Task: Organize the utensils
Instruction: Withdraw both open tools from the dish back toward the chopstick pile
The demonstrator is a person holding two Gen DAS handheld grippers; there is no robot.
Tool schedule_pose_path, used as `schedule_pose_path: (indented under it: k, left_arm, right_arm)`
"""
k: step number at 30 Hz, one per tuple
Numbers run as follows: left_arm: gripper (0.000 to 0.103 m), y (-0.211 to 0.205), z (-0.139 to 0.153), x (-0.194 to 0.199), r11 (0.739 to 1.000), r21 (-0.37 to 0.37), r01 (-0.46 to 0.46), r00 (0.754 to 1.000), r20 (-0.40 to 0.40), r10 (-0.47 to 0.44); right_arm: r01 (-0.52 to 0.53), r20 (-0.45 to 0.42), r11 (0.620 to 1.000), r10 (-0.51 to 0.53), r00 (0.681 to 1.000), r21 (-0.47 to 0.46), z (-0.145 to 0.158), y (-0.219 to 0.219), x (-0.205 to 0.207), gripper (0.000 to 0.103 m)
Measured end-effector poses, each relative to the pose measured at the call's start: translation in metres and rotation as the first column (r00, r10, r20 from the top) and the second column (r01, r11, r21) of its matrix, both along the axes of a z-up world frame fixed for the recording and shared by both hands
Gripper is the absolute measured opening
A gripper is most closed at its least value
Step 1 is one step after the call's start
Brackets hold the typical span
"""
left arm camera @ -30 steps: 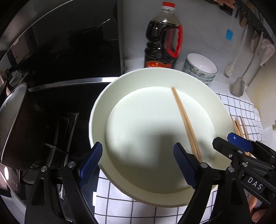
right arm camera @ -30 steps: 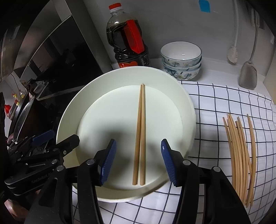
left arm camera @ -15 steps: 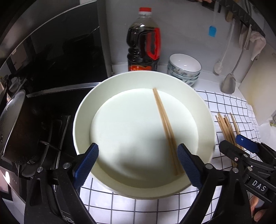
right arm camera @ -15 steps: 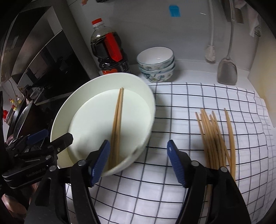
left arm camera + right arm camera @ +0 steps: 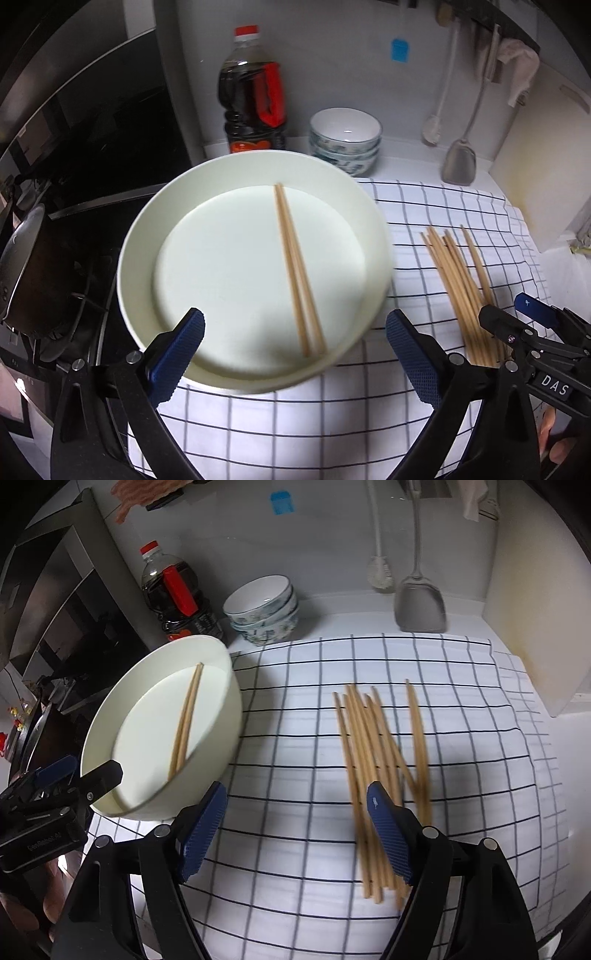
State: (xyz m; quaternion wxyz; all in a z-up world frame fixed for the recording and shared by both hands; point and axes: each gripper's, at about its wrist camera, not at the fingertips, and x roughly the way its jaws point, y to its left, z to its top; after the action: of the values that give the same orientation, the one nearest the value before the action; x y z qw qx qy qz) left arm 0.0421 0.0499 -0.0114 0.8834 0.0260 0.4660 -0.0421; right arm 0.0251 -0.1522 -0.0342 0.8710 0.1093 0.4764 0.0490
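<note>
One pair of chopsticks (image 5: 297, 269) lies in the white plate (image 5: 147, 229) at the checked cloth's (image 5: 295, 867) left edge. The loose chopsticks (image 5: 373, 760) remain to be sorted. Left hand-held gripper (image 5: 295, 354): wide, empty. Right hand-held gripper (image 5: 295, 830): opening, empty. Bowls (image 5: 262, 609) and bottle (image 5: 173, 590) stand clear behind.

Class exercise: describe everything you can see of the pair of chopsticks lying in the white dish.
The pair of chopsticks is two slim, straight sticks of pale tan, wood-like material. They lie side by side, touching or nearly so, flat on the floor of the round white dish, right of its middle. Their far tips sit near the back of the floor; their near ends reach the front wall. Nothing else touches them, and no fingers are on them.
</note>
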Motion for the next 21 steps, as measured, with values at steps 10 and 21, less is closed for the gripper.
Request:
schedule_pose_path:
  k: [10,21]
  left_arm:
    - [0.097,-0.05,-0.001,-0.018,0.999,-0.004,0.054,0.999,0.0,-0.054]
    - [0.097,-0.097,-0.015,-0.031,0.996,0.002,0.092,0.996,-0.021,-0.092]
  right_arm:
    - [0.056,-0.021,0.998,-0.056,0.998,-0.016,-0.011,-0.056,-0.024,0.075]
    - [0.092,-0.035,0.996,-0.093,0.995,-0.018,-0.024,-0.099,-0.041,0.075]
